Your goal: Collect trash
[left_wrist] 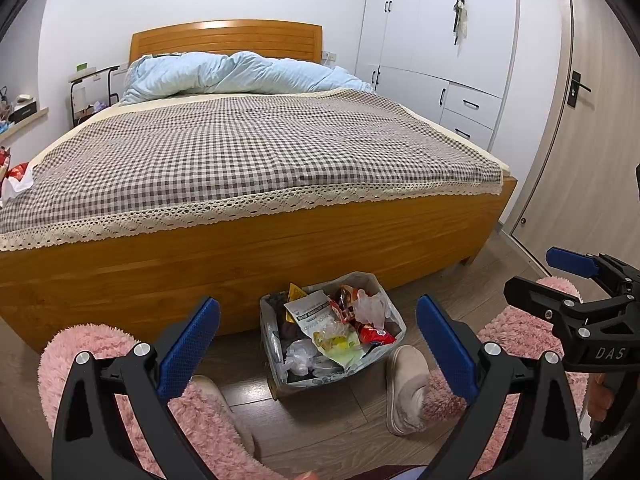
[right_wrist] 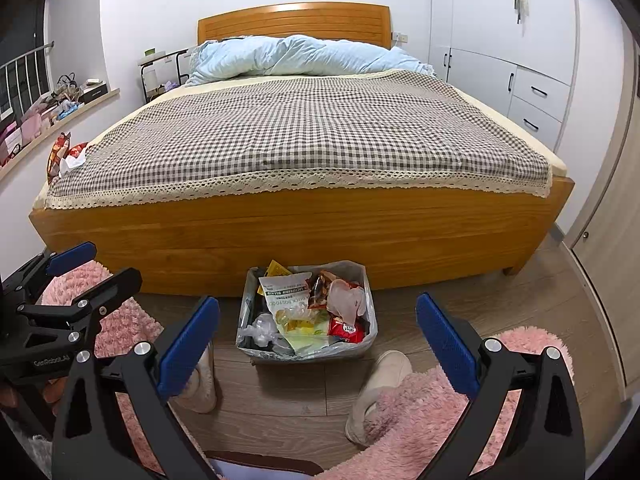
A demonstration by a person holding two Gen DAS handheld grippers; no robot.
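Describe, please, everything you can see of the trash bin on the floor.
The trash bin is small and rectangular, lined with a clear plastic bag. It stands upright on the wood floor, close in front of the bed's footboard. It is full of crumpled wrappers, red snack packets and clear plastic. Neither gripper touches it.

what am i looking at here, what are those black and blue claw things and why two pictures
The claws are hand-held grippers, one in each of a person's hands; there is no robot arm. Each carries a wide-angle camera looking along its own blue fingers, so one picture is from the left gripper and the other from the right gripper. Both are open and hold nothing. Each view also catches the other gripper at its edge. On the wooden floor in front of the bed sits a trash bin lined with a plastic bag and full of wrappers. A red wrapper lies at the bed's far left edge. The pink fluffy shapes are the person's clothing, with slippers below.
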